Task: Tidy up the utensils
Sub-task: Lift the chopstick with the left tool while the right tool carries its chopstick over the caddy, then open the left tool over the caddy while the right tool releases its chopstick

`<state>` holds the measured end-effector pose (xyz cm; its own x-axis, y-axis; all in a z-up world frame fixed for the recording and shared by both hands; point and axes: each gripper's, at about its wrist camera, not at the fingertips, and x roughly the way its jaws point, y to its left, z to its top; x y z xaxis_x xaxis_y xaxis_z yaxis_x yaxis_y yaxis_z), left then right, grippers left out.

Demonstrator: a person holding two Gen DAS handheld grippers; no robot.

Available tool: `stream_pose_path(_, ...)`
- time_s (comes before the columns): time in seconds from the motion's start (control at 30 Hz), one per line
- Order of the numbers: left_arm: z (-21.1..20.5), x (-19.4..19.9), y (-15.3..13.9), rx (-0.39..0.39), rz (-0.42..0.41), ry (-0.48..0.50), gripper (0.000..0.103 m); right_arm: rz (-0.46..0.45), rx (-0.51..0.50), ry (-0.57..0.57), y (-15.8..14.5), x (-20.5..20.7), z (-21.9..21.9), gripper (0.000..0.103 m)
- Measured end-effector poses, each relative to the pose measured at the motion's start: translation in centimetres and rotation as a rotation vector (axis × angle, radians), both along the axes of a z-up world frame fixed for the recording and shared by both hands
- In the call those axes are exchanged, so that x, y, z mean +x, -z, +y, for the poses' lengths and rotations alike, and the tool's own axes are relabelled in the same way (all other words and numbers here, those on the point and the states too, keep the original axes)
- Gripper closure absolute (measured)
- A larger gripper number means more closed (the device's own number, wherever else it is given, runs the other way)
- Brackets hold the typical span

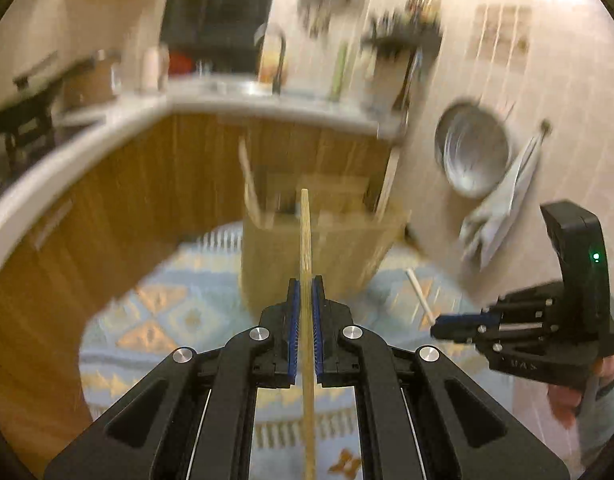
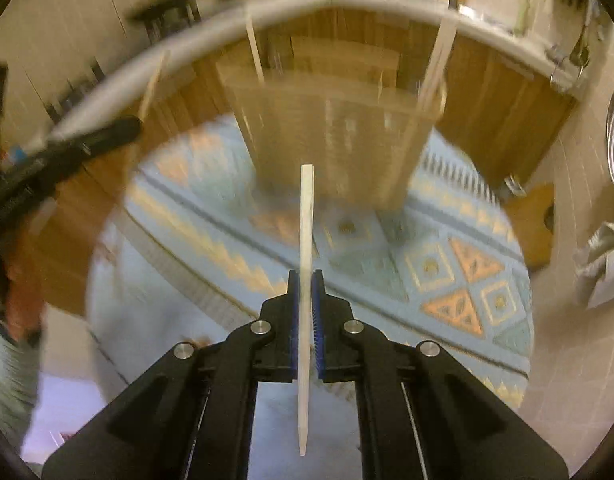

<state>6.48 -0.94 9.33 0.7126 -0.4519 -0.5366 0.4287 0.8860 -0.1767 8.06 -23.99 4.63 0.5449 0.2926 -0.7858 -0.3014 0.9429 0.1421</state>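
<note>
My left gripper [image 1: 305, 286] is shut on a thin wooden utensil handle [image 1: 305, 236] that points up toward a wooden utensil holder [image 1: 319, 248] standing on the rug. Several wooden utensils stick out of the holder. My right gripper [image 2: 305, 282] is shut on a pale wooden utensil [image 2: 306, 216], seen edge-on, aimed at the same holder [image 2: 335, 140]. The right gripper also shows in the left wrist view [image 1: 447, 326] at the right, with its pale utensil [image 1: 421, 296] sticking up. The left gripper shows blurred at the left of the right wrist view [image 2: 115, 130].
A patterned blue and orange rug [image 2: 447, 272] covers the floor. Wooden cabinets with a pale countertop [image 1: 87, 152] curve behind the holder. A metal bowl [image 1: 473, 152] and a cloth [image 1: 503, 208] hang on the tiled wall at right. A sink tap [image 1: 277, 60] stands at the back.
</note>
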Motion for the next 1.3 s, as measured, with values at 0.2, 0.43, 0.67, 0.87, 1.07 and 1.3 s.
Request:
stream_pose_path(0.2, -1.3, 0.9, -3.4, -0.125, -0.113, -0.006, 0.099, -0.244, 0.151, 0.008, -5.8, -0.9, -1.8, 0.098)
stream_pose_path(0.43, -1.4, 1.9, -5.3, -0.249, -0.335, -0.122, 0.099, -0.573, 0.232, 0.251, -9.6, -0.7, -4.6, 0.098)
stream_pose_path(0.67, -3.5, 4.1, -5.8, -0.259, -0.477, -0.193, 0.099, -0.698, 0.302, 0.402, -8.7, 3.1, -7.3, 0.098)
stream_pose_path(0.87, -3.7, 8.2, -4.5, -0.267, -0.441, -0.258, 0.099, -0.819, 0.184, 0.463, -7.3, 4.9, -5.4, 0.098)
stream_pose_path(1.07, -2.8, 10.1, -3.9, -0.303, -0.412, -0.274, 0.099, -0.898, 0.086, 0.522, -5.3, 6.0, -4.1, 0.098)
stream_pose_path(1.3, -3.7, 11.0, -1.9, -0.258, -0.427, -0.331, 0.099, -0.863, 0.136, 0.509, -3.4, 6.9, -4.4, 0.098)
